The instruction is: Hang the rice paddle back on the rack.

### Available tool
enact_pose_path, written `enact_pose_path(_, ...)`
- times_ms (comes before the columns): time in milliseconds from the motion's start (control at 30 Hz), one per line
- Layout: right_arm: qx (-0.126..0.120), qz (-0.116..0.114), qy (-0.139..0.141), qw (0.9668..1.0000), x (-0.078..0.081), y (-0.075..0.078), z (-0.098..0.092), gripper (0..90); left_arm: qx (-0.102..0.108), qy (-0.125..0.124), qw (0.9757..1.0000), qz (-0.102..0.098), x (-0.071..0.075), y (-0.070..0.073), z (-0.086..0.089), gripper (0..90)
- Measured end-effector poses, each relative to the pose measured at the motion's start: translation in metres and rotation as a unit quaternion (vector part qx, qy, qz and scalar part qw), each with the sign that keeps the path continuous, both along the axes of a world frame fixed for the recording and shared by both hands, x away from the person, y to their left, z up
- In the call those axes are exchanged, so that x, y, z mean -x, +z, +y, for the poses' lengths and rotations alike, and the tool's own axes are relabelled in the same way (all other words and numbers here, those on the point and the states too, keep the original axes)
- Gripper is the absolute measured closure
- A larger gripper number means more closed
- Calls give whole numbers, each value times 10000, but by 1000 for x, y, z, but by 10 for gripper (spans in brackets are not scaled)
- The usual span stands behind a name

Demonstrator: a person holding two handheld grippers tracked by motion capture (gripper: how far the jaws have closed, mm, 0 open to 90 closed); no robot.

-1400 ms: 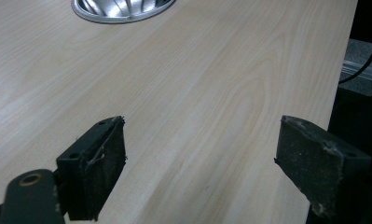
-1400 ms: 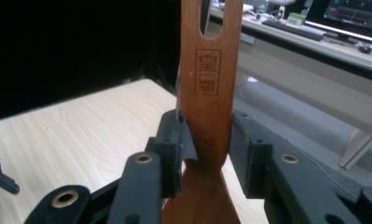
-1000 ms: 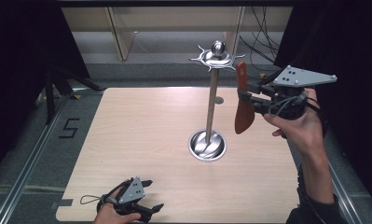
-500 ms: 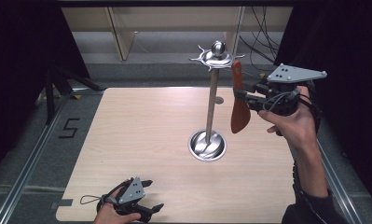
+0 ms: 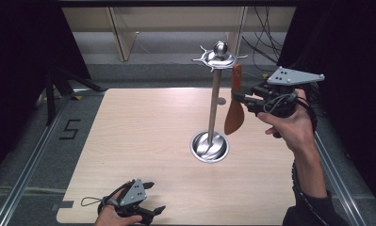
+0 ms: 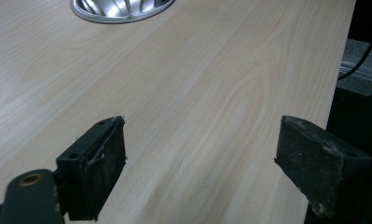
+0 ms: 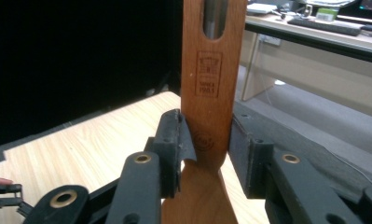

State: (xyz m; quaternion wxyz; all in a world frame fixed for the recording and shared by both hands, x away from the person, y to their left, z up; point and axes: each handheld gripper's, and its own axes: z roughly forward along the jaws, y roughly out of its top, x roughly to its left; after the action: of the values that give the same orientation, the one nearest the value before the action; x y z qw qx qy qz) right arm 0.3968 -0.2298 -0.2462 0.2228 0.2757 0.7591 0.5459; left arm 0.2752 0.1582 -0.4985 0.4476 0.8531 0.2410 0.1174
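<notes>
Compared with a second earlier, the right hand has carried the wooden spatula (image 5: 234, 109) a little nearer the top of the utensil stand (image 5: 214, 106); the left hand has kept its place.

At the left, near the front edge of the table (image 5: 143, 132), the left gripper (image 5: 150, 209) rests with its jaws spread and nothing between them; the left gripper view has bare wood in the gap and the rim of the stand's steel base (image 6: 120, 9) at the top.

In the middle the stand rises from that base to a crown of hooks (image 5: 218, 57) under a ball.

At the right, the right gripper (image 7: 205, 149) pinches the spatula by its handle, blade hanging down, upper end just beside the crown. The pads clasp both edges of the handle.

The step seems to be hanging the spatula. To do it well, I would keep the handle upright, bring its slot (image 7: 215, 18) level with a free hook, slide it on sideways, and let go only once the hook bears the weight.

Hard to make out: from above, whether the slot is already over a hook or merely beside one. In the right gripper view the slot's top is cut off; a grey bar shows through it, but I cannot tell if that is a hook or the pole. The blade is hidden there too.
</notes>
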Motion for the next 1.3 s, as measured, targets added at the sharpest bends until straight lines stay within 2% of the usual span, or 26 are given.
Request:
enact_pose_path(100, -31, 27, -8, 10000, 2, -2, 0, 628, -81, -34, 10000, 22, 0, 1, 1, 152)
enact_pose_path(233, -67, -44, -27, 10000, 2, -4, -2, 600, -30, 0, 10000, -21, 0, 0, 0, 152)
enact_pose_path(267, -94, -104, -101, 9999, 5, -5, -4, 552, -87, -31, 10000, 28, -1, 1, 2, 152)
enact_pose_path(400, -277, -74, -153, 9995, 14, -10, -9, 456, 6, -38, 10000, 12, -1, 0, 1, 152)
enact_pose_path(433, -219, -156, -174, 9995, 17, -11, -11, 443, 6, -38, 10000, 12, -1, 0, 1, 152)
enact_pose_path(500, -249, -85, -226, 9994, 22, -13, -12, 434, 13, -32, 10000, 11, -1, 0, 1, 152)
enact_pose_path(533, -182, -63, -327, 9993, 29, -17, -17, 420, -24, -32, 10000, -1, -1, 0, 1, 152)
enact_pose_path(567, -126, -156, -361, 9991, 31, -20, -20, 413, -24, -32, 10000, -1, -1, 0, 1, 152)
enact_pose_path(667, -84, -58, -428, 9990, 37, -29, -25, 406, -68, -39, 10000, 34, -2, 1, 1, 152)
enact_pose_path(700, -85, -48, -487, 9988, 38, -33, -25, 404, -164, -36, 9999, -4, -2, 1, 2, 152)
enact_pose_path(733, -10, -125, -493, 9987, 38, -36, -28, 403, 39, 4, 10000, 81, -1, 0, 0, 152)
enact_pose_path(767, -90, -32, -443, 9990, 39, -40, -27, 402, 42, 22, 10000, 62, -1, 0, 0, 152)
enact_pose_path(833, -49, -3, -509, 9987, 39, -43, -27, 399, -69, 46, 10000, -51, -3, -1, 1, 152)
enact_pose_path(867, -57, 99, -499, 9987, 40, -44, -27, 398, -44, 54, 10000, 4, -2, 0, 1, 152)
enact_pose_path(900, -13, -38, -505, 9987, 39, -45, -28, 396, -5, 37, 10000, 33, -2, 0, 1, 152)
enact_pose_path(933, -72, 48, -441, 9990, 41, -47, -26, 392, 0, 43, 10000, 17, -2, 0, 1, 151)
enact_pose_path(967, -22, 3, -418, 9991, 40, -48, -26, 388, -50, 40, 10000, -37, -3, -1, 1, 152)
enact_pose_path(1033, 11, 21, -416, 9991, 41, -50, -25, 384, 4, 25, 10000, 4, -2, 0, 1, 152)
enact_pose_path(1100, 21, 131, -393, 9991, 43, -56, -25, 371, -106, -39, 9999, -26, -2, 2, 1, 152)
enact_pose_path(1133, 87, 78, -351, 9993, 42, -59, -26, 368, -107, -20, 9999, -14, -2, 2, 1, 152)
enact_pose_path(1167, 103, 225, -366, 9990, 44, -63, -26, 368, -113, -44, 9999, -36, -2, 2, 1, 152)
enact_pose_path(1200, 216, 192, -312, 9991, 43, -67, -27, 368, -110, -44, 9999, -23, -2, 2, 1, 152)
enact_pose_path(1233, 229, 339, -313, 9987, 43, -71, -28, 368, -112, -45, 9999, -32, -2, 2, 1, 152)
enact_pose_path(1300, 234, 346, -357, 9985, 42, -77, -31, 368, -56, -30, 10000, 2, -1, 2, 0, 152)
